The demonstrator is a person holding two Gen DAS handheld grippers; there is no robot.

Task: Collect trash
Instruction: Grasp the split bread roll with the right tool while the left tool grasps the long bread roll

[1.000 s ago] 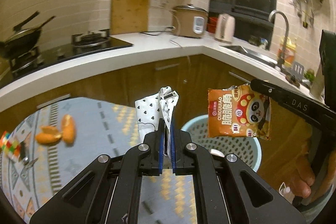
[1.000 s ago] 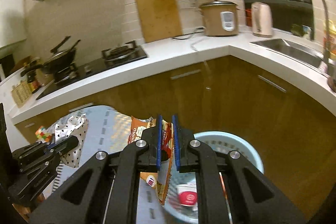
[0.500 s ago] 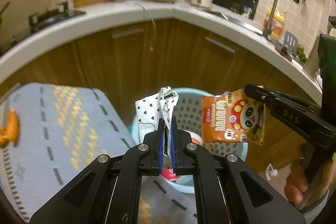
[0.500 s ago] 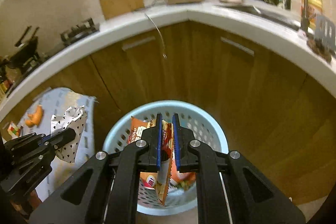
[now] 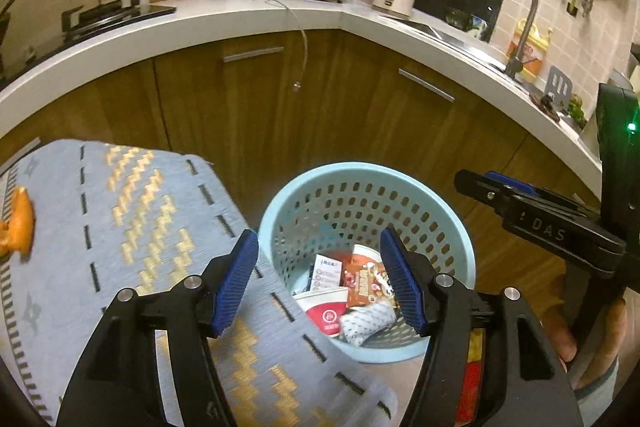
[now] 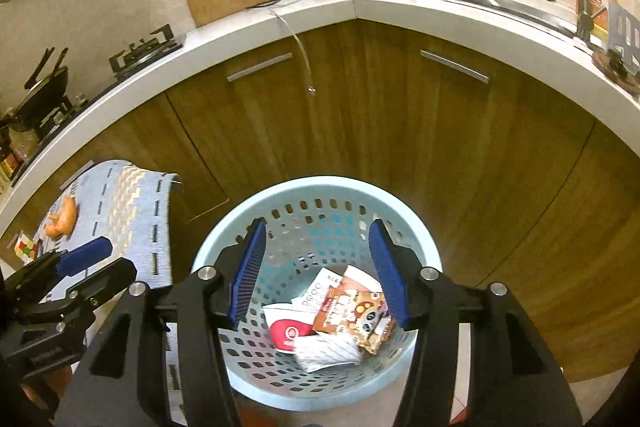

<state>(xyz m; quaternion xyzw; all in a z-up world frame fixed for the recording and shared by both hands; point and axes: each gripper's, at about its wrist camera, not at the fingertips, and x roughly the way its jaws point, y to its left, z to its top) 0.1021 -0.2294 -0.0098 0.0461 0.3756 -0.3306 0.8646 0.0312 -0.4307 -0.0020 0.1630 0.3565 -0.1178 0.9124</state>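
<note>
Both pieces of trash have dropped since half a second ago, when each hand-held gripper was clamped on one above the bin.

Left wrist view: the left hand-held gripper (image 5: 318, 279) stands wide apart with nothing between its blue pads (image 5: 236, 281), above the near rim of the light blue perforated basket (image 5: 460, 247). Inside lie the orange panda snack bag (image 5: 366, 283), the dotted white wrapper (image 5: 366, 321) and a red-and-white cup (image 5: 326, 313). A grey-and-yellow cloth covers the table (image 5: 132, 227) at left, with orange peel (image 5: 18, 223) near its edge. The right hand-held gripper (image 5: 476, 181) reaches in from the right, empty.

Right wrist view: the right hand-held gripper (image 6: 318, 275) is spread open and empty directly over the basket (image 6: 224, 239). The snack bag (image 6: 352, 315) rests on the other litter, the dotted wrapper (image 6: 326, 349) just beside it at the bottom. The left hand-held gripper (image 6: 100, 261) shows at lower left, over the table (image 6: 132, 211).
</note>
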